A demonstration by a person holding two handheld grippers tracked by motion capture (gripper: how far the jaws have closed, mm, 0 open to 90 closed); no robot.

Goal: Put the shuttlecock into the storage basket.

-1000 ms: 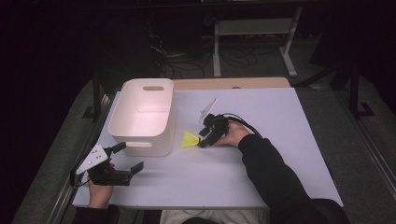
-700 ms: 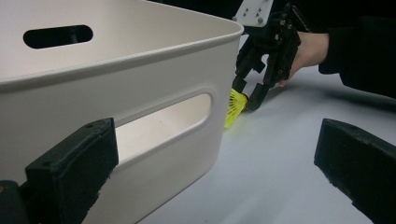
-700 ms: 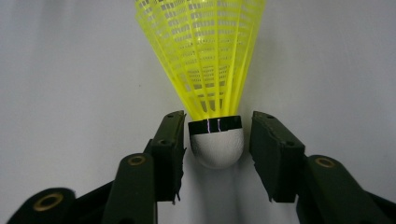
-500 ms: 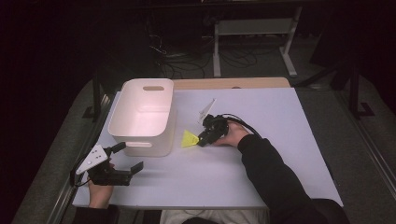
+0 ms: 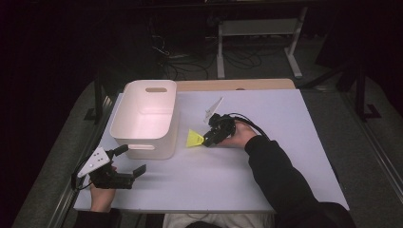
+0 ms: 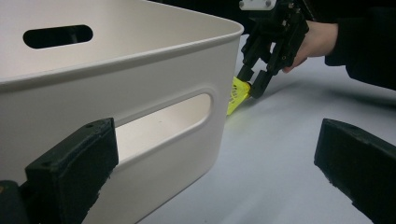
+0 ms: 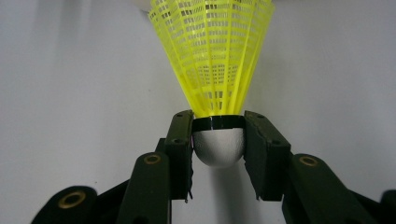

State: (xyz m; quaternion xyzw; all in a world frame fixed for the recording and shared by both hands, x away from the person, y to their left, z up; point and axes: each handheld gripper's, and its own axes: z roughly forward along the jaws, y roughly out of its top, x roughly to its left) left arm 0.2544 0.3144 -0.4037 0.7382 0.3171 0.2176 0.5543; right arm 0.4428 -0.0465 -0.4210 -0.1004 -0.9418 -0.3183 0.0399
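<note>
A: Right gripper [image 7: 218, 140] first. Jaws closed in on the white cork of the yellow shuttlecock [image 7: 212, 56], one pad on each side, contact just below the black band. Firm pinch, as far as the right gripper view lets me judge.

B: Axis of the shuttlecock?

A: In line with the jaws. Cork at the gripper, skirt flaring straight away from it. In the high view the skirt [image 5: 194, 139] points toward the white bin [image 5: 145, 119]; the left gripper view shows it low over the white surface [image 5: 266, 123], skirt edge just beside the bin's near corner. Touching the wall or not, I cannot tell.

B: So the bin lies ahead of the right gripper, along the skirt direction.

A: Yes, and higher. The rim stands above the shuttlecock. My reading: the next move needs a lift before any travel over the wall; a straight push would drive the skirt into the side.

B: Left gripper?

A: Left gripper [image 5: 129, 161] near the front edge of the surface, by the bin's front wall, jaws wide apart, holding nothing. Its own view looks along that wall past the handle slot [image 6: 163, 122]. Right hand is plainly the nearer.
</note>
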